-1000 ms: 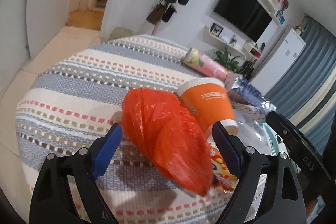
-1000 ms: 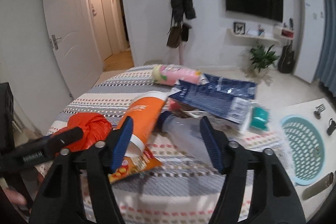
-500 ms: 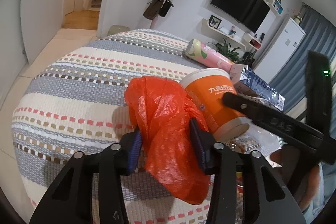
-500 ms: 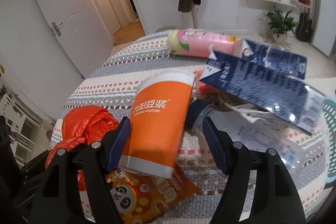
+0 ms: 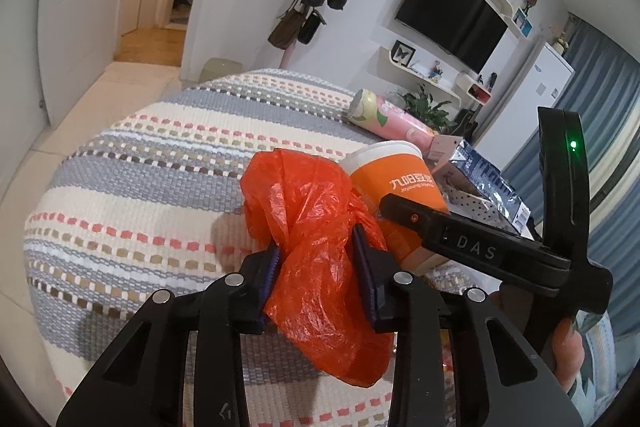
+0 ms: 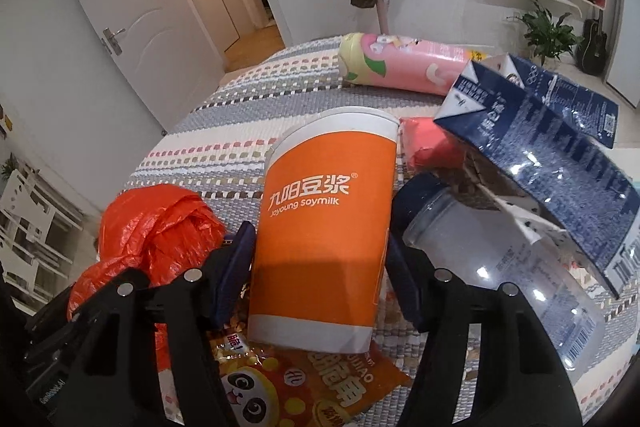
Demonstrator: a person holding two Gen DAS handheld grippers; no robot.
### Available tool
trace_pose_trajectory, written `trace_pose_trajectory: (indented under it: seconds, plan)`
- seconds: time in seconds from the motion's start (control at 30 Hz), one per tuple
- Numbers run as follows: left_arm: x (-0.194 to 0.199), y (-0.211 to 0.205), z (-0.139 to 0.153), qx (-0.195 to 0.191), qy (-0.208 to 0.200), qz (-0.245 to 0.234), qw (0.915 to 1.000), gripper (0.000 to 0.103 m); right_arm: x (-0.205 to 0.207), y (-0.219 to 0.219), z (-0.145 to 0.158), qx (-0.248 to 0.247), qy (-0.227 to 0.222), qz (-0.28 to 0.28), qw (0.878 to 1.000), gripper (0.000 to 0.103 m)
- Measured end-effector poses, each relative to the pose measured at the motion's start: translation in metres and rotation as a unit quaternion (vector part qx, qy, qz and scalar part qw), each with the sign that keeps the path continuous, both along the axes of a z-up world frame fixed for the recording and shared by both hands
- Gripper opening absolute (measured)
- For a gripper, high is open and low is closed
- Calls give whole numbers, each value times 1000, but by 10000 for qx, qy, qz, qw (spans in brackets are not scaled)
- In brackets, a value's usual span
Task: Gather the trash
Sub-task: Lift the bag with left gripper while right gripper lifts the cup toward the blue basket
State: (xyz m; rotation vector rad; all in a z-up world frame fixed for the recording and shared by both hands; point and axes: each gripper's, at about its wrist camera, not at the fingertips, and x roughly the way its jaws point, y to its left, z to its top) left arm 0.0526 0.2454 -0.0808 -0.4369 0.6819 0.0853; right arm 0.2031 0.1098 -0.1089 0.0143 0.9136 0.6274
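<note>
My left gripper (image 5: 318,267) is shut on a crumpled orange plastic bag (image 5: 316,219) on the striped tablecloth (image 5: 140,187); the bag also shows in the right wrist view (image 6: 156,227). An orange soymilk paper cup (image 6: 324,227) lies on its side on a snack packet (image 6: 304,383). My right gripper (image 6: 320,267) has a blue pad on each side of the cup; I cannot tell whether they press it. The cup also shows in the left wrist view (image 5: 400,187), partly behind the right gripper's body.
Right of the cup lie a clear plastic bottle (image 6: 500,275), a dark blue carton (image 6: 560,163), a pink wrapper (image 6: 432,147) and a pink bottle (image 6: 404,67). The round table's edge curves close on the left (image 5: 44,267).
My left gripper closed on the orange bag. My right gripper moved forward and left from the bottle until its pads straddle the orange cup.
</note>
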Motion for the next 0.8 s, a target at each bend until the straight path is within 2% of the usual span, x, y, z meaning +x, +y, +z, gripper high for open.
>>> trace_pose_trajectory:
  seconds: [0.37,0.57,0.8]
  plan:
    - [-16,-12,44,114,-594,88,9981,29,-20,-43,47,518,-572,-188,9968,59]
    - [-14,-43,70,303,-857,-108,9958,29,-30,-91,78,831,-916,-489,9911,59]
    - [4,-98,98,500,-1084,-534,9914,29,-36,-161,103,887,-1373,-1092,9805,59]
